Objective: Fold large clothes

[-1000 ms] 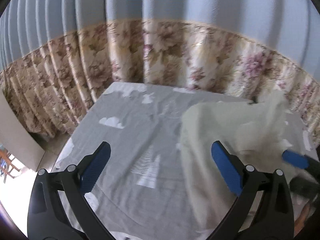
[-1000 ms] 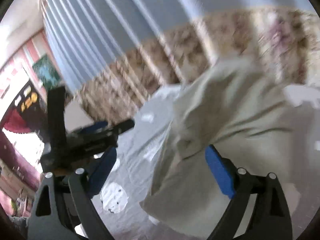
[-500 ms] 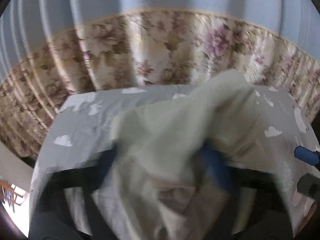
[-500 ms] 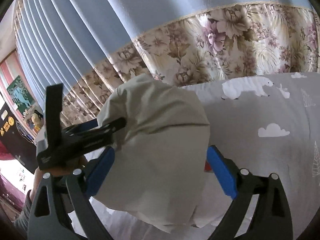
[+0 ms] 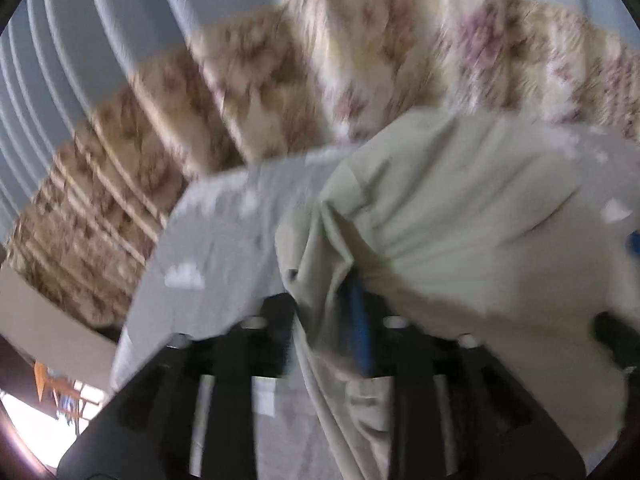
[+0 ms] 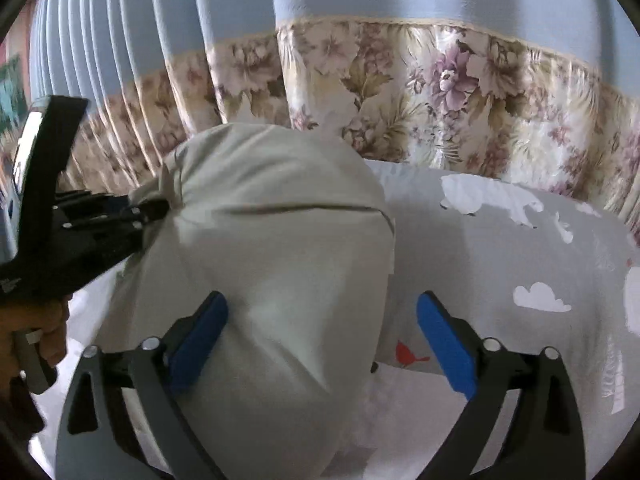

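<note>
Between left tongs (image 5: 332, 312), bunched cream garment (image 5: 460, 216)

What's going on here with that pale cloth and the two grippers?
A person is folding a pale garment over a bed covered by a grey sheet with white cloud prints. The left gripper has just clamped a bunched fold of the fabric, its jaws easing slightly since. The right gripper is wide open, the garment hanging between its jaws, ungripped. Floral curtains hang behind.
</note>
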